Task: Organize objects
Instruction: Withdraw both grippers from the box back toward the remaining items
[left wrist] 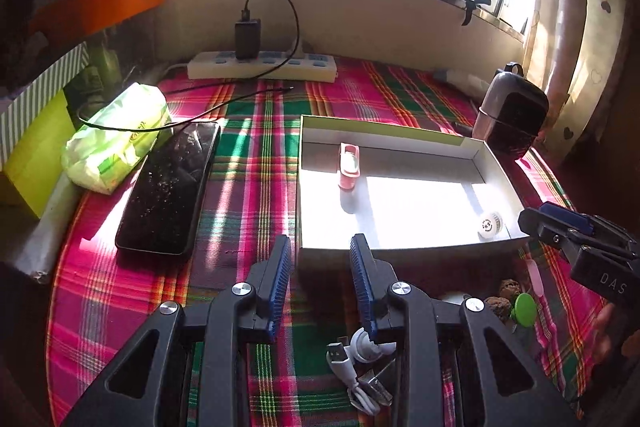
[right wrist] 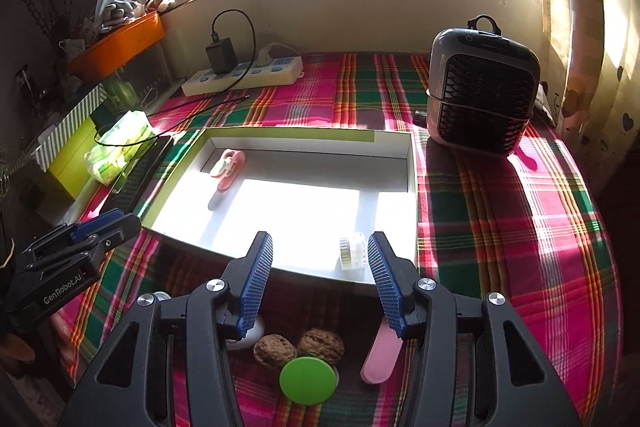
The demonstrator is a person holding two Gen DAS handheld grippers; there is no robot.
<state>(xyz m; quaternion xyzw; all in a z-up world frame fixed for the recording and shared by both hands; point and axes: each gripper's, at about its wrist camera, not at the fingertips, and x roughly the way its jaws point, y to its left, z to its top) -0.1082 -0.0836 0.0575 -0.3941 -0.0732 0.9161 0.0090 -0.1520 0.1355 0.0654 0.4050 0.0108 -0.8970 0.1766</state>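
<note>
The white box (right wrist: 412, 187) sits mid-counter (right wrist: 500, 227) holding a pink clip (right wrist: 229, 169) at its far-left corner and a tape roll (right wrist: 352, 251) near its front edge, washed out by glare. Walnuts (right wrist: 300, 347), a green disc (right wrist: 307, 379) and a pink stick (right wrist: 382, 359) lie before it — partly hidden behind the right tool (right wrist: 320, 255). Both it and the left tool (left wrist: 320, 259) gape empty.

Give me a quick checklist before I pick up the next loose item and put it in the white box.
1. Right tongs open and empty: ok.
2. Left tongs open and empty: ok.
3. White box has free floor space beside the pink clip and tape roll: ok.
4. Walnuts, green disc and pink stick lie loose in front of the box: ok.
5. White cable untangled: cannot tell.
</note>
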